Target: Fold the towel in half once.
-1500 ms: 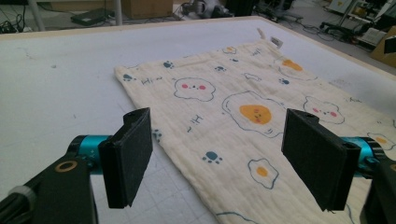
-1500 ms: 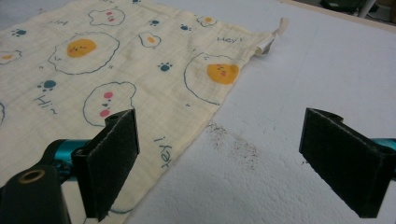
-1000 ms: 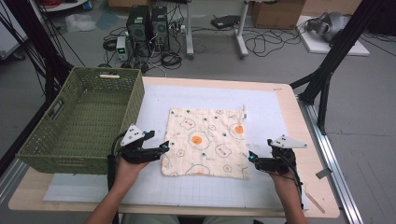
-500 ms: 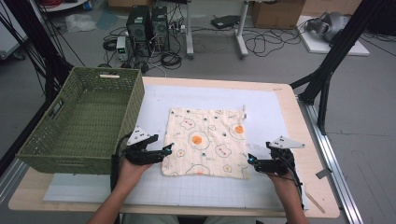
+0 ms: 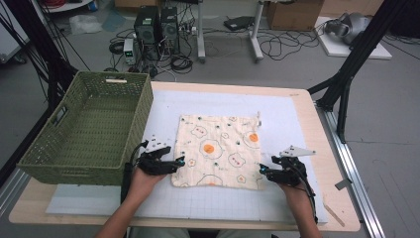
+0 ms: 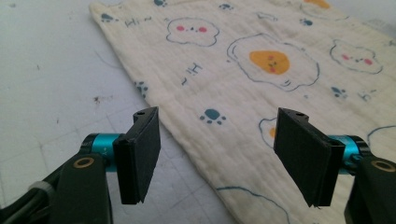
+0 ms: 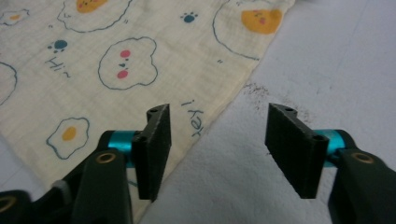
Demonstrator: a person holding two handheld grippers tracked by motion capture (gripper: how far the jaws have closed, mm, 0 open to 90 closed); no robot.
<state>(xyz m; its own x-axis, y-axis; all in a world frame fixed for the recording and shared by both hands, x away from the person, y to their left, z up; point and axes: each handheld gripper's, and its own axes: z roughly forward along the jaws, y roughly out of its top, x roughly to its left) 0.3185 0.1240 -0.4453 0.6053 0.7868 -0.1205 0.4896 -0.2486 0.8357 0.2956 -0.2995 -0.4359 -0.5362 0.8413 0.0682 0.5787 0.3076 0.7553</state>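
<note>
while both sets of jaws stand apart with nothing pinched between them, each has just been closing a little. the left gripper [image 5: 179,161] sits in the lower left of the high view, its tips at the near left edge of the cloth [image 5: 220,150]. in the left gripper view the left gripper [image 6: 219,158] straddles that edge: one black pad hangs over the bare white mat [image 6: 51,88], the other over the printed cloth [image 6: 243,70], and the pads press on neither side of the fabric. the right gripper [image 5: 262,171] lies in the lower right of the high view, at the near right corner of the cloth. in the right gripper view the right gripper [image 7: 217,149] has the cloth [image 7: 140,51] edge running under its left pad, while the right pad stands over the white mat [image 7: 336,60].

the cloth lies flat and spread in the middle of the high view, cream with fried eggs, bears and paw prints on it. it rests on the white mat [image 5: 282,114], which covers most of the wooden table [image 5: 327,144]. a green woven basket [image 5: 143,106] stands at the left of the frame, just beside the left gripper and apart from the cloth. the person's forearms come up from the bottom edge.
</note>
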